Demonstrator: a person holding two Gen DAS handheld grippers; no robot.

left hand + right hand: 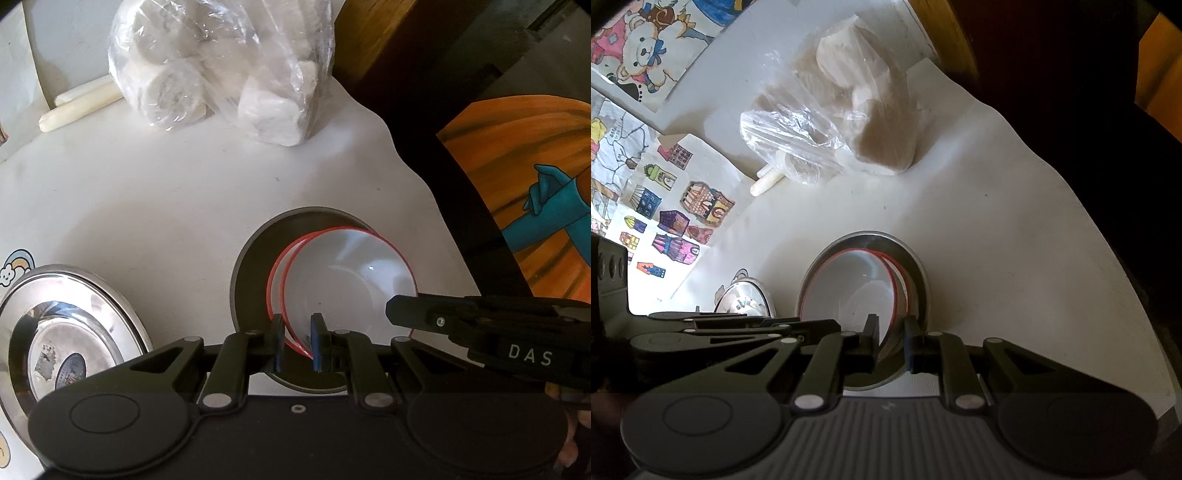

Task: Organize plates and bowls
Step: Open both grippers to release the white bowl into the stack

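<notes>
On the white table (pixel 155 192), seen from the left wrist, two red-rimmed white bowls (pixel 351 280) sit nested inside a steel plate (pixel 251 266). The left gripper (pixel 300 341) is clamped on the bowls' near rim, one finger inside and one outside. The right gripper (pixel 402 312) reaches that same rim from the bowls' right. A second steel plate (pixel 74 325) lies left of the bowls, a plastic bag of white rolls (pixel 221 70) beyond them. From the right wrist, the right gripper (pixel 891 345) likewise pinches the bowls (pixel 846 288) at their near edge, the left gripper (pixel 812 325) alongside. Both hands look equally close, so any lift probably goes straight up from the steel plate (pixel 916 273).
</notes>
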